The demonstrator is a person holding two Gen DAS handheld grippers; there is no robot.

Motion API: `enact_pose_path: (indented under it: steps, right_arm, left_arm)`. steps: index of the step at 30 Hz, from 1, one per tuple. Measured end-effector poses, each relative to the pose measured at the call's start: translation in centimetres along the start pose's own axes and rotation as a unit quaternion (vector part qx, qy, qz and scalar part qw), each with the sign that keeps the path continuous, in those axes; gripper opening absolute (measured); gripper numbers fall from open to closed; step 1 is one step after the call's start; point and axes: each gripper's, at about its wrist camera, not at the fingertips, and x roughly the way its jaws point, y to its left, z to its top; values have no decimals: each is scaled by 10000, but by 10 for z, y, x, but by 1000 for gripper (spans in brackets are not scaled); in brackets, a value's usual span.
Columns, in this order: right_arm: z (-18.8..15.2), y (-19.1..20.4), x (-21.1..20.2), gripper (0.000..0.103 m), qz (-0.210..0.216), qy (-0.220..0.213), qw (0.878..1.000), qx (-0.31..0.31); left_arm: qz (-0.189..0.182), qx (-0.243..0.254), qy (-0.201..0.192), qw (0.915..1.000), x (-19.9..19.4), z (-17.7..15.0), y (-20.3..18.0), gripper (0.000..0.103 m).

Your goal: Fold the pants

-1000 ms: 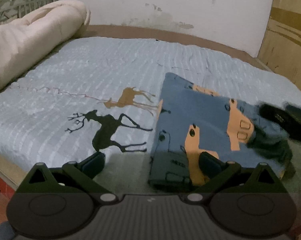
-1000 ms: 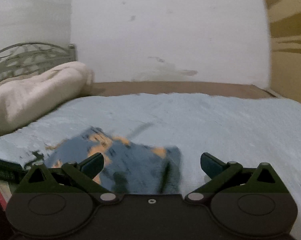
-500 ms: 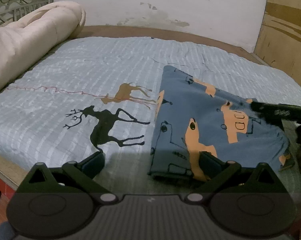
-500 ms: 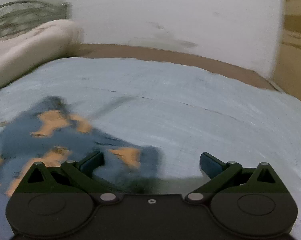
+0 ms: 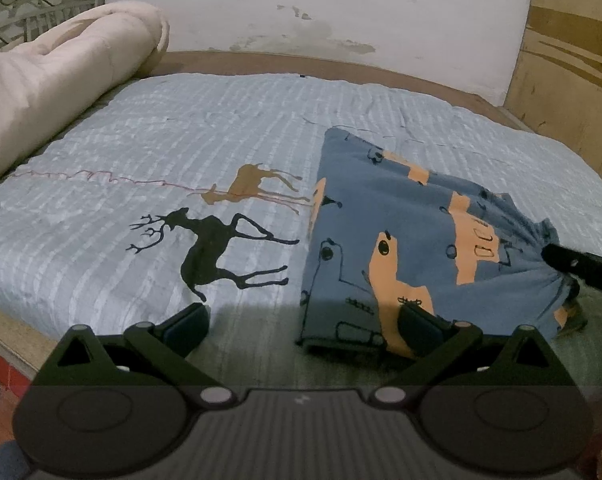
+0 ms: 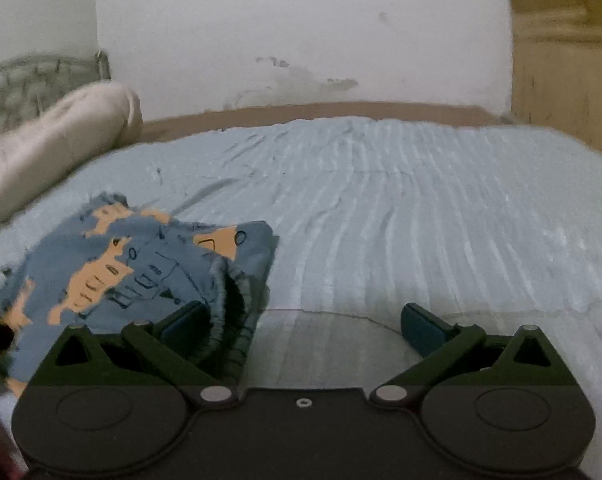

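My left gripper (image 5: 303, 322) and right gripper (image 6: 301, 320) both gape wide, grasping nothing, over the near edge of the pale blue deer-print bedspread (image 5: 149, 200), the folded blue-and-orange pants (image 5: 401, 240) lying flat on its near right part.

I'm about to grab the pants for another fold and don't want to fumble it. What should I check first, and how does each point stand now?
1. Left gripper open: ok, jaws spread wide.
2. Right gripper open: ok, nothing between its fingers.
3. Pants lying on the bedspread, not hanging off: ok.
4. Near edge of the pants inside the left gripper's jaws: not ok, only the right finger sits over the fabric, so the gripper is off to the side.
5. Waistband lying flat: not ok, it gapes open by the right gripper's left finger.
6. Layers underneath aligned: cannot tell, hidden.
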Motion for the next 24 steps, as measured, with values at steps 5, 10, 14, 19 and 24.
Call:
enact_pose_path:
  steps: [5,10,14,19,24]
  right_arm:
    - [6,-3,-15,102,381,-99,9976,563]
    - [-6,11,-24,102,508,8,9977,449]
    - [-19,14,-28,102,427,-71,9985,326]
    - [-22,14,-29,102,424,-84,9986,302]
    - [-27,15,-30,102,397,-178,9986,286]
  left_arm:
    - [18,-11,-2,10000,0,0,-1,102]
    - [7,-5,-3,10000,-1,-1,-1,102]
    - [2,-11,-10,10000,-1,-1,-1,102]
    - [0,-27,-29,10000,-2,-2,0,102]
    - [8,-22,-37,10000,-1,-2,0,102]
